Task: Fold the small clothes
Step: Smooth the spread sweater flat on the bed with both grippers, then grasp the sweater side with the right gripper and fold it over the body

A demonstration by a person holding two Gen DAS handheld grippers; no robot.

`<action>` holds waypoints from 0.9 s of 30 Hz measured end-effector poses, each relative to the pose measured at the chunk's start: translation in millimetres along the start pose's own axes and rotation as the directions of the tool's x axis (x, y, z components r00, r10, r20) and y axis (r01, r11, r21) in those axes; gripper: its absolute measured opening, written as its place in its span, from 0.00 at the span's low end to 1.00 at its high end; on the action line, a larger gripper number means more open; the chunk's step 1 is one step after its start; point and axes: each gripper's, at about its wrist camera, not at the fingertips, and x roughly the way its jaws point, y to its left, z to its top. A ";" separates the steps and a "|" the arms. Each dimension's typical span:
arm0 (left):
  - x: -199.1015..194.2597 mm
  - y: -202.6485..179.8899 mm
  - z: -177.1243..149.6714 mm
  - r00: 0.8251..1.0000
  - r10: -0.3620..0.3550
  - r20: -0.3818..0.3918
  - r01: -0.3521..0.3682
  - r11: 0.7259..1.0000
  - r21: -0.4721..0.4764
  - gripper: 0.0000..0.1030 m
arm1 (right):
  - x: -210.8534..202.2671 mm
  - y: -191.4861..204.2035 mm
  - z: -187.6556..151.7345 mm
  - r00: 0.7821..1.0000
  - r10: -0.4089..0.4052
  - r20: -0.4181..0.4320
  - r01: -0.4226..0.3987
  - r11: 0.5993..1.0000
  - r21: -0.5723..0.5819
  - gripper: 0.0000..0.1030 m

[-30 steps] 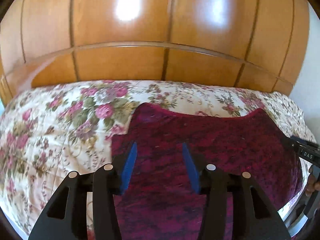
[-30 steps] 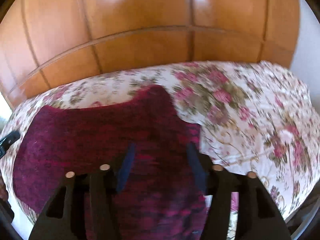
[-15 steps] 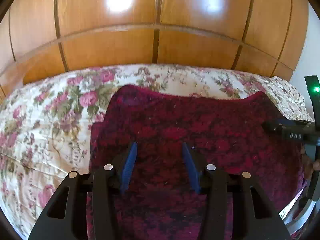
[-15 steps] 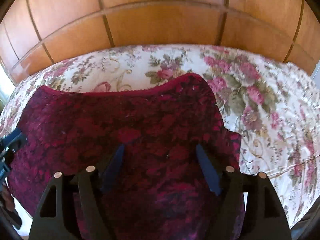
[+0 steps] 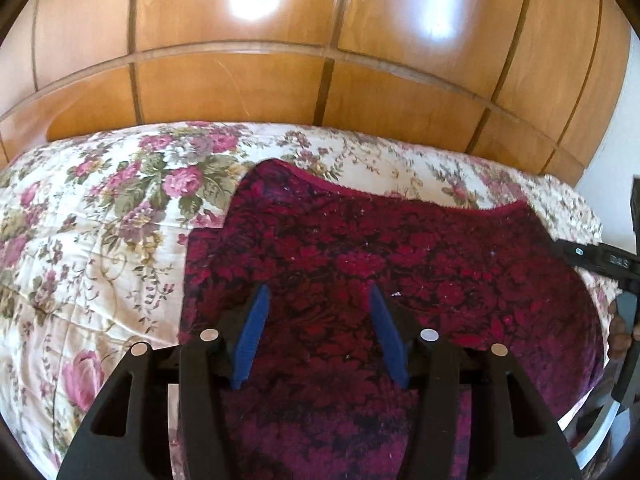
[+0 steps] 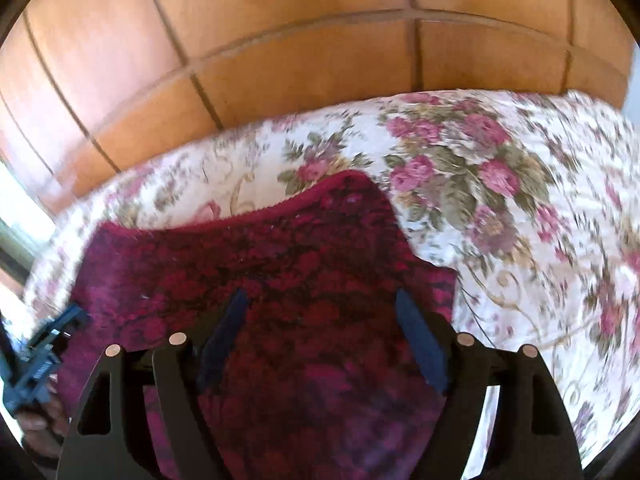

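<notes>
A dark red patterned garment (image 5: 380, 264) lies spread flat on the floral bedspread (image 5: 100, 220). It also shows in the right wrist view (image 6: 280, 264). My left gripper (image 5: 318, 300) hovers over the garment's left part, jaws open and empty. My right gripper (image 6: 320, 308) hovers over the garment's right part, jaws open wider and empty. The right gripper shows at the right edge of the left wrist view (image 5: 600, 260). The left gripper shows at the left edge of the right wrist view (image 6: 44, 344).
A wooden panelled headboard (image 5: 320, 60) rises behind the bed. The bedspread (image 6: 520, 220) extends bare on either side of the garment. A white wall (image 5: 616, 140) stands at the far right.
Both grippers have pulled back and tilted, so the garment sits lower in both views. The right gripper's jaws stand wider apart than a second ago. The garment has not moved.
</notes>
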 end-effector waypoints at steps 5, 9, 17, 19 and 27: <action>-22.7 -2.5 -9.4 0.996 -0.083 0.029 0.084 0.996 -0.037 0.51 | -9.8 -48.6 -22.8 0.999 0.039 -0.033 -0.033 0.986 0.165 0.91; -33.0 -22.8 -22.2 0.987 -0.161 0.017 0.161 0.987 0.003 0.51 | -5.7 -78.9 -51.8 0.990 0.125 -0.069 -0.101 0.954 0.282 0.92; -21.7 -55.8 -44.0 0.978 -0.200 -0.067 0.205 0.976 0.077 0.51 | -8.7 -98.6 -94.9 0.940 0.340 -0.036 -0.300 0.871 0.389 0.96; -17.0 -57.2 -45.6 0.979 -0.189 -0.081 0.196 0.977 0.084 0.51 | -10.1 -96.9 -101.4 0.926 0.376 -0.035 -0.335 0.862 0.381 0.96; -4.4 -47.6 -46.1 0.966 -0.235 -0.109 0.240 0.970 0.037 0.51 | -2.1 -66.7 -107.9 0.893 0.444 -0.078 -0.400 0.859 0.319 0.65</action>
